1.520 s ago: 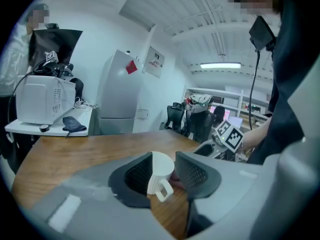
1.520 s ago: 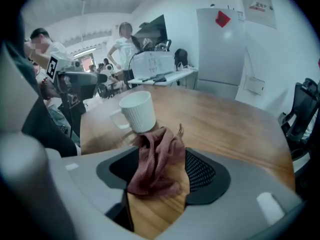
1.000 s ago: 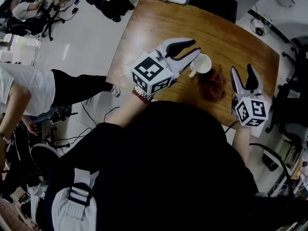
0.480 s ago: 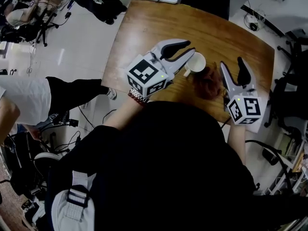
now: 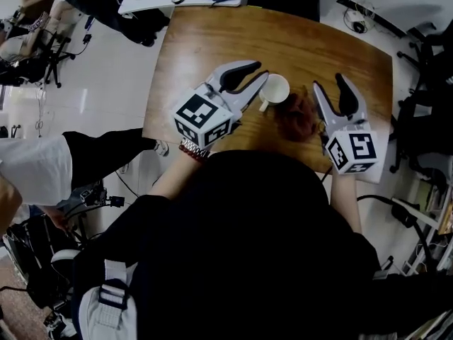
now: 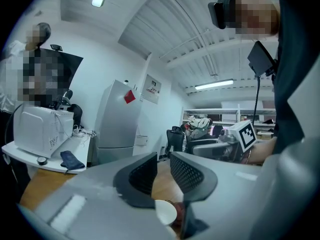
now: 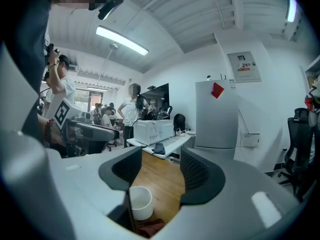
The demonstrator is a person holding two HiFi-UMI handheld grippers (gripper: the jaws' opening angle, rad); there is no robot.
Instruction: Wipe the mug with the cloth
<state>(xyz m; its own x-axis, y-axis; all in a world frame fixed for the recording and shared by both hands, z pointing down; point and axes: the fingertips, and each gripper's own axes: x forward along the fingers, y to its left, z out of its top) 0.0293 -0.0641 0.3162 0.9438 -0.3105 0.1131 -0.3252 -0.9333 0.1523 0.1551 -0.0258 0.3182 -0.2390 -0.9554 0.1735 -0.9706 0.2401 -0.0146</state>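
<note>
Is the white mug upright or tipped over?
Upright: the mug shows its round open mouth facing straight up in the head view.

A wooden table [image 5: 212,44] carries a white mug [image 5: 275,88] toward its near edge, with a crumpled reddish cloth [image 5: 296,113] just right of it.

Wooden table [image 5: 212,41], pale floor [image 5: 99,69], white fridge [image 6: 114,119], ceiling strip light [image 7: 121,40], office chair [image 6: 175,138].
</note>
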